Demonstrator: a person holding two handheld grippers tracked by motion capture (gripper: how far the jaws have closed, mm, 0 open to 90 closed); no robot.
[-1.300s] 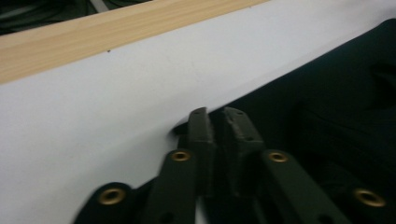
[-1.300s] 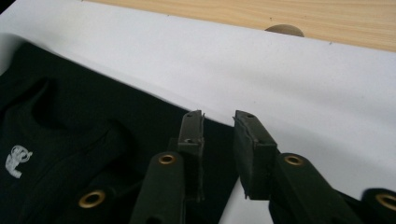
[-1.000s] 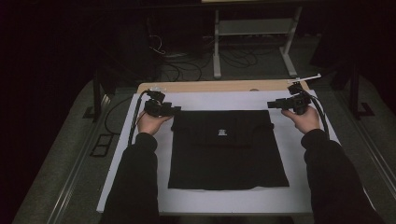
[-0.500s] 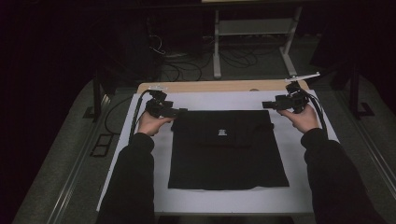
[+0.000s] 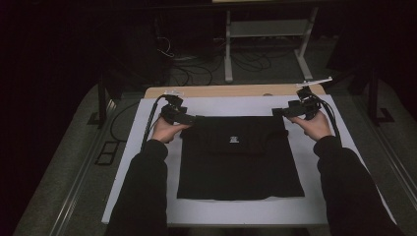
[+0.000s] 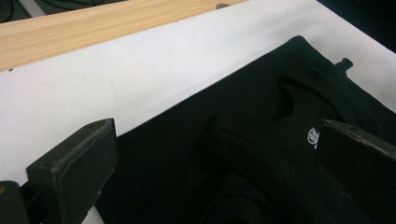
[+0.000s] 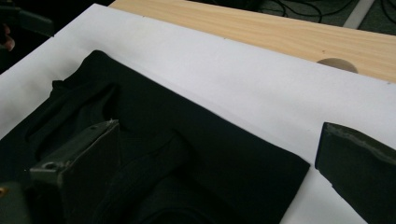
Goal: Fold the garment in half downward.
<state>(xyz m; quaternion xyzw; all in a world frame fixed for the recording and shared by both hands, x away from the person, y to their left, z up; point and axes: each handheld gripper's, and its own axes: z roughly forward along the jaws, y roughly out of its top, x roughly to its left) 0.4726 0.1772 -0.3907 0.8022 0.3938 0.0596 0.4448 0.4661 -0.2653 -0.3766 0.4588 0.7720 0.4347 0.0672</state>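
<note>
Lying flat on the white sheet (image 5: 147, 147) that covers most of the counter (image 5: 216, 91): black garment (image 5: 241, 162), folded to a rough square, centred, w/ far edge parallel to the bare wood strip at the back. Small white logo (image 5: 234, 140) sits near the top middle of the cloth; also seen in left gripper view, just beside the right-hand finger. Sleeve/neck folds bunched along the far edge.

Person's forearms in dark sleeves (image 5: 142, 191) come in from the bottom, one each side of the garment.

Left gripper (image 5: 193, 118) at the garment's far-left corner, fingers pointing inward over the cloth edge. Fingers released, have just been opening; cloth lies beneath them, not pinched (left gripper view: both fingers (image 6: 74, 172) wide apart, fabric flat btwn).

Right gripper (image 5: 279, 112) at the far-right corner, mirror pose. Fingers likewise released, just been opening; right gripper view shows the garment corner lying btwn wide-spread fingers (image 7: 79, 168), untouched by the pads.

Cables (image 5: 152, 115) trail from each gripper.
</note>
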